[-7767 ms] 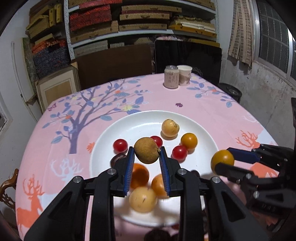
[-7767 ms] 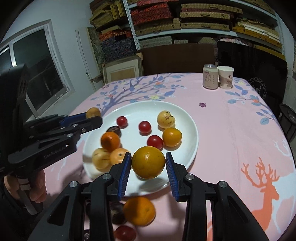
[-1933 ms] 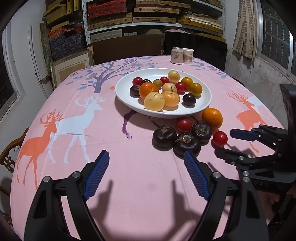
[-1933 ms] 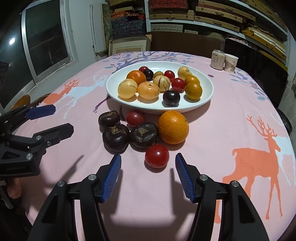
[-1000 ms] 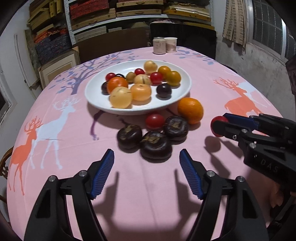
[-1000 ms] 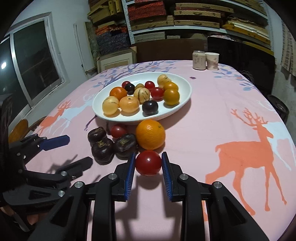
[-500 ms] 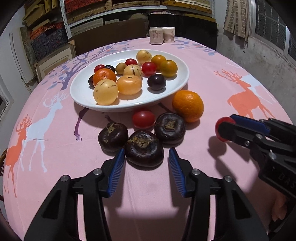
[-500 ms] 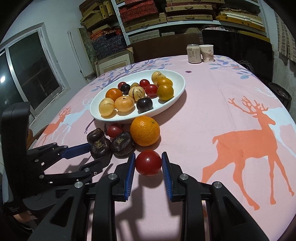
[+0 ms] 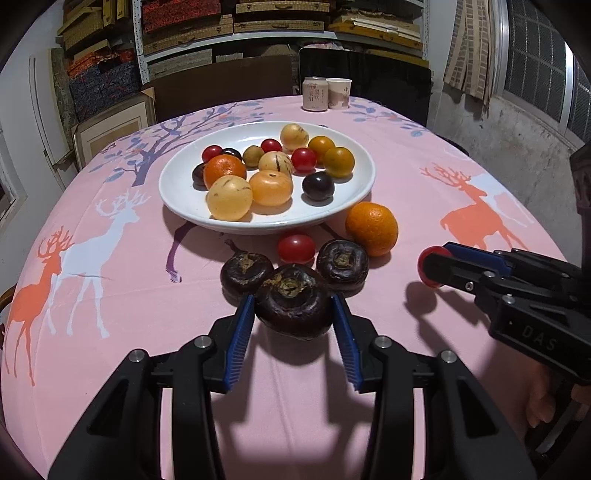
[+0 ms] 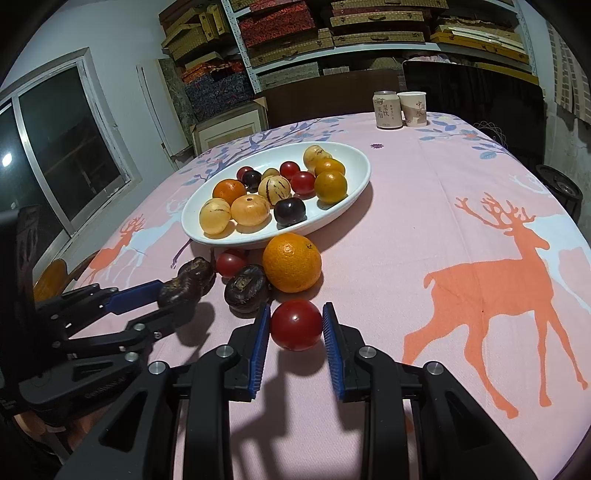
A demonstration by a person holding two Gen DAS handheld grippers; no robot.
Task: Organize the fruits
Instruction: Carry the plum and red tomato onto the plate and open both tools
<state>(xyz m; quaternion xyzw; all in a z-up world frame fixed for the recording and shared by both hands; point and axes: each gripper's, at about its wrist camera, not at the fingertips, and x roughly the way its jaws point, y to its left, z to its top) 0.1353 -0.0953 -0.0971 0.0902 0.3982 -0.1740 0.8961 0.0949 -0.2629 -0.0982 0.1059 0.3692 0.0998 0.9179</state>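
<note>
The left tool (image 9: 293,317) clamps a dark fruit (image 9: 293,301) and the right tool (image 10: 295,325) a red tomato (image 10: 295,324), both near the worktop's (image 10: 424,229) front edge.

Surface (image 9: 406,177) covered by pink cloth printed with deer and a tree. Far beyond the jaws, at its back edge: drink can (image 9: 315,93) (image 10: 386,110) touching paper cup (image 9: 339,93) (image 10: 414,109) on its right. Behind them a dark chair back (image 9: 384,88); shelves (image 9: 280,22) stacked with woven boxes.
</note>
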